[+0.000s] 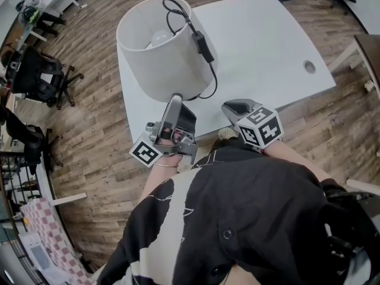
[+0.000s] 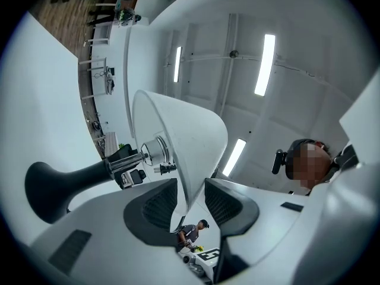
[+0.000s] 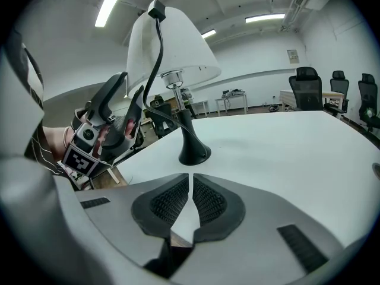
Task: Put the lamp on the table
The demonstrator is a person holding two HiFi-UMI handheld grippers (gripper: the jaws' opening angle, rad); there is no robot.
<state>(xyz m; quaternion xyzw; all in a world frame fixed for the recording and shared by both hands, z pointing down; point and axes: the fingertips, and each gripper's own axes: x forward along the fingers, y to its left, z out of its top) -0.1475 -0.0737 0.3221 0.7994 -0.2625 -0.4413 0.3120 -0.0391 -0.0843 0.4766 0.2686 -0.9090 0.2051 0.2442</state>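
Observation:
The lamp stands upright on the white table [image 1: 267, 40], close to its near left corner. Its white shade [image 1: 155, 51] has a black cord [image 1: 205, 46] draped over the top. In the right gripper view the black base [image 3: 194, 153] rests flat on the tabletop under the shade [image 3: 172, 40]. My left gripper [image 1: 176, 101] reaches up to the shade's lower rim. In the left gripper view the thin rim [image 2: 189, 159] runs between the jaws of the left gripper [image 2: 190, 202], which stand apart from it on both sides. My right gripper [image 1: 236, 107] hovers at the table's front edge, and in its own view [image 3: 190, 198] it is shut on nothing.
A round cable hole [image 1: 309, 66] sits near the table's right edge. Black office chairs [image 1: 35, 70] stand on the wooden floor to the left, and more chairs [image 3: 309, 88] and desks line the room behind the table. The person's dark-clad body fills the lower part of the head view.

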